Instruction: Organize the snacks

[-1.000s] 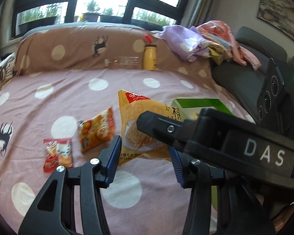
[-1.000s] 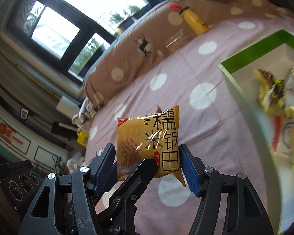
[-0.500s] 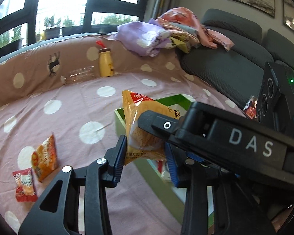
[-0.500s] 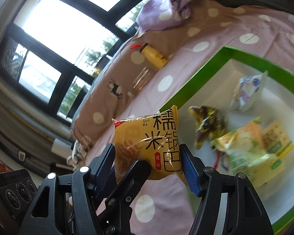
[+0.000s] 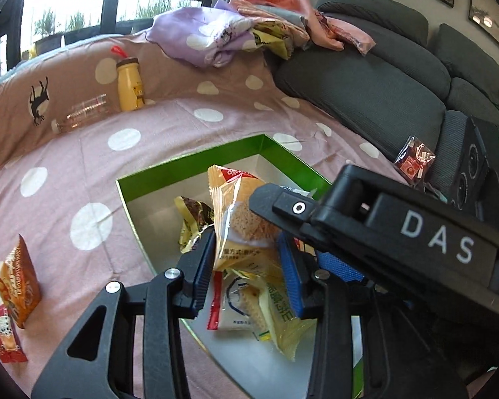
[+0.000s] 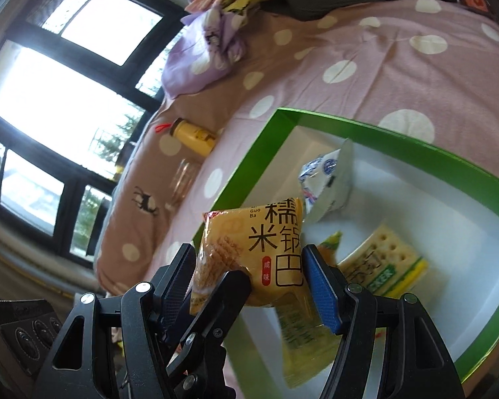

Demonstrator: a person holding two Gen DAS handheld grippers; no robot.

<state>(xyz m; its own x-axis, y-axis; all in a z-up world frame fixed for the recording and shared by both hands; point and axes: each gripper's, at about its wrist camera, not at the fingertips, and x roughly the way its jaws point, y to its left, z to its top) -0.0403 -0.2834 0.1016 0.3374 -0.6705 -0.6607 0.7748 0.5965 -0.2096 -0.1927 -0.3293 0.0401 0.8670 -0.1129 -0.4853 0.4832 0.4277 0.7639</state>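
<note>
Both grippers hold one yellow snack bag point(image 5: 239, 229) between them, above the open green box point(image 5: 169, 173) that sits on the pink dotted bedspread point(image 5: 83, 153). In the left wrist view, the left gripper point(image 5: 246, 266) has its blue-padded fingers point(image 5: 203, 266) pinching the lower part of the bag. Its jaws have just been closing on the bag. The right gripper crosses the picture from the right as a black arm marked "DAS" and meets the bag's far side.

In the right wrist view, the right gripper point(image 6: 249, 282) has its fingers point(image 6: 319, 289) set on either side of the same bag point(image 6: 266, 252), whose front bears large black characters. The bag fills the gap between them and one of the left gripper's fingers reaches up against it from below.

Beneath the bag, the box has a white inside point(image 6: 415, 199). In it lie a cracker packet point(image 6: 386, 266), a blue and white pouch point(image 6: 326, 179) and a gold and brown wrapper point(image 5: 193, 219).

To the left of the box, on the bedspread, lie an orange snack bag point(image 5: 16, 286) and a small red packet point(image 5: 3, 335), both well apart from the box.

Farther back, a yellow bottle point(image 5: 129, 86) stands against the raised brown edge of the bed, with a clear bottle point(image 5: 80, 116) lying beside it. Beyond them sit a heap of clothes point(image 5: 236, 33), a grey sofa point(image 5: 376, 79) and a dark-framed window point(image 6: 66, 99).
</note>
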